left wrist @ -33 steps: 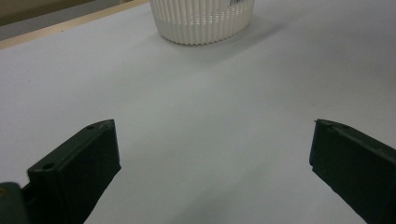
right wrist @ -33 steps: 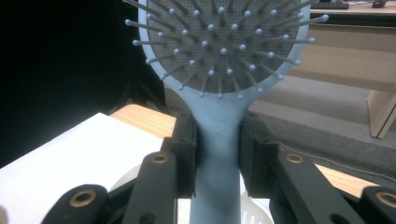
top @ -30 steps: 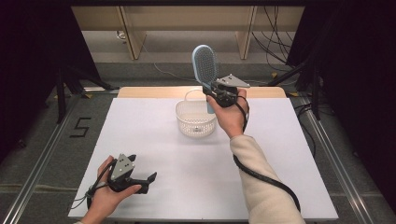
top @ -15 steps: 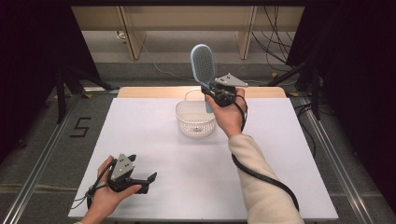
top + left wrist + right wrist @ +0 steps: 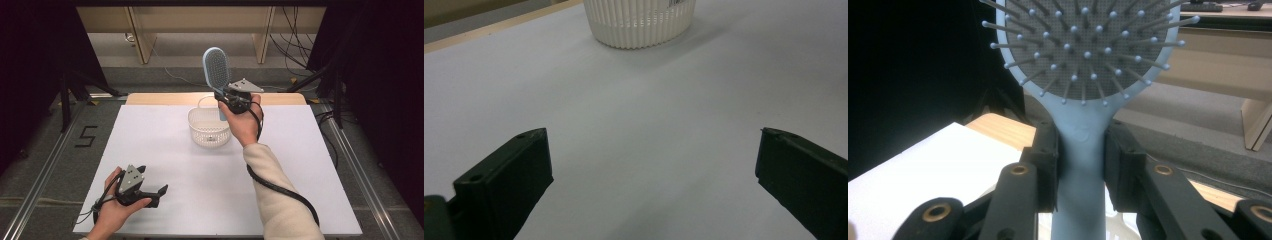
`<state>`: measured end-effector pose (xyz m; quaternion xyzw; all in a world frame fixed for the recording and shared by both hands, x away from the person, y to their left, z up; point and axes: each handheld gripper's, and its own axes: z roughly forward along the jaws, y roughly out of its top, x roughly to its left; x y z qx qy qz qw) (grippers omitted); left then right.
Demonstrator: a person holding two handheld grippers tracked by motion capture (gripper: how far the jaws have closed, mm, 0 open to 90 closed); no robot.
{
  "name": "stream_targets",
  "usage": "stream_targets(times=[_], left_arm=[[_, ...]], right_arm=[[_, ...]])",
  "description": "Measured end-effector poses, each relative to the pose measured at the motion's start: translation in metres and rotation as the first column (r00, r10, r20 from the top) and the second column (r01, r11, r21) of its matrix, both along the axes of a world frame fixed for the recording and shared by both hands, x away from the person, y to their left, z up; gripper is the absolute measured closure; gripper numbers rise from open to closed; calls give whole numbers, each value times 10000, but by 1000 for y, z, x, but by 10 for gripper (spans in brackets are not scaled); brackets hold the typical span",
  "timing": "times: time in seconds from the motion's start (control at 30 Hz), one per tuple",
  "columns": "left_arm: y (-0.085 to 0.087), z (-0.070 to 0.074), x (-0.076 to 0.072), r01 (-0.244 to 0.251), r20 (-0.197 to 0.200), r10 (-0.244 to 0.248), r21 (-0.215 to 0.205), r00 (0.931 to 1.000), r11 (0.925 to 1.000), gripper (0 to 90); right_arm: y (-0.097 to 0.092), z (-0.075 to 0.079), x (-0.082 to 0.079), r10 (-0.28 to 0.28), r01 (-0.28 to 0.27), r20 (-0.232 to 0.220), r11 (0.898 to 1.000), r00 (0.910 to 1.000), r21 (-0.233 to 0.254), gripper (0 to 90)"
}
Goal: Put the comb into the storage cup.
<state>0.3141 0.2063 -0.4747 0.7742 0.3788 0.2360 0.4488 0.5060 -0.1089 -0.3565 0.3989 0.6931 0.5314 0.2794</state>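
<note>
A light blue hairbrush [image 5: 216,69] stands upright in the air, head up, above the far side of a white ribbed basket [image 5: 209,127]. My right gripper [image 5: 229,98] is shut on the brush's handle; in the right gripper view the two black pads [image 5: 1047,165] press the handle of the hairbrush [image 5: 1081,165] from both sides, bristles facing the camera. My left gripper [image 5: 157,194] rests low over the near left of the white table [image 5: 310,165], open, with nothing between its jaws [image 5: 649,165]. The basket [image 5: 639,22] shows ahead of it.
The basket holds a small dark item I cannot make out. A wooden strip [image 5: 280,98] runs along the table's far edge. Black cables [image 5: 280,187] trail from the right forearm across the table. Wooden furniture legs [image 5: 142,40] and cables lie on the floor beyond.
</note>
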Motion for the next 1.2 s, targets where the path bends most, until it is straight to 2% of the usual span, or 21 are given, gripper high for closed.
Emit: stream_targets(times=[1.2], left_arm=[[-1, 0, 0, 8, -6, -8, -59, 10000, 10000, 11]], right_arm=[[6, -1, 5, -23, 23, -56, 10000, 10000, -40, 703]])
